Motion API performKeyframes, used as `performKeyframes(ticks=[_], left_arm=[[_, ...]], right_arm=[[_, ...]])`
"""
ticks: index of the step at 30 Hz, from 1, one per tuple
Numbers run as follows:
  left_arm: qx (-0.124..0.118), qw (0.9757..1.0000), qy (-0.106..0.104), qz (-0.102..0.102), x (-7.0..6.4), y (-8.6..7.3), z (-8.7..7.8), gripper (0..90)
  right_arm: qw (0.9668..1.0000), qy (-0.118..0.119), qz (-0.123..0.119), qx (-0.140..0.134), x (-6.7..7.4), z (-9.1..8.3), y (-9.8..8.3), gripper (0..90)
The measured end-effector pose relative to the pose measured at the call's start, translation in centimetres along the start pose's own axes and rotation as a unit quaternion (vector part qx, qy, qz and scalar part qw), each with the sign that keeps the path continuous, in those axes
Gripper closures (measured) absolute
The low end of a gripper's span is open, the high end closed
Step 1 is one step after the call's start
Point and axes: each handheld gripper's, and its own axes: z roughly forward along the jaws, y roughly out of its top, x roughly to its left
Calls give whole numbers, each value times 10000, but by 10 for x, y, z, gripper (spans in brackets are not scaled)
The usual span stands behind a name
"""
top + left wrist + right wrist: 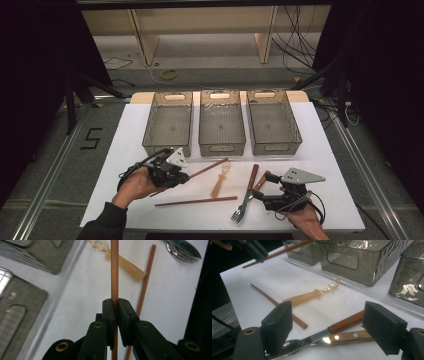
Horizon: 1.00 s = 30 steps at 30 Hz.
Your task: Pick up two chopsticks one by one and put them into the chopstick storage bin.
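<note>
So the left gripper is pinching one brown chopstick right between its pads, jaws pressed tight on the shaft with most of the stick running out ahead of them and a short bit poking back behind. It's looking lifted off the white table, tip pointing toward the three clear bins.

My guess is this is a sort-the-cutlery job and the stick is heading for one of those bins. If so, I'd be keeping the squeeze steady, since a round stick likes to roll or pivot in flat pads, and bringing the long free end over the bin rim first before opening.

Just past the jaws, the amber plastic spoon is lying under the held stick, and the second chopstick is sitting flat off to the side.

The right gripper is hanging with its jaws spread wide, and the wooden-handled fork and knife are lying crossed right between them, not touched as far as I can tell. That one seems to be lining up its own pick.
</note>
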Motion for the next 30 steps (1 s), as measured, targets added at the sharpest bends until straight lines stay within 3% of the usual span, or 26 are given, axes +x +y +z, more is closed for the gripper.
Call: performKeyframes(ticks=[4,12,20,30], left_arm=[[-275,9993,117,-227,15,1,-9,835],[-640,9939,414,-794,47,6,-23,835],[-789,9893,666,-1030,71,20,-34,835],[-893,9837,892,-1279,97,27,-36,835]], right_arm=[[10000,-1,-1,-8,0,0,0,250],[10000,4,-6,-51,0,-1,0,250],[10000,18,18,-48,0,0,0,250],[10000,13,17,-67,-1,-1,0,250]])
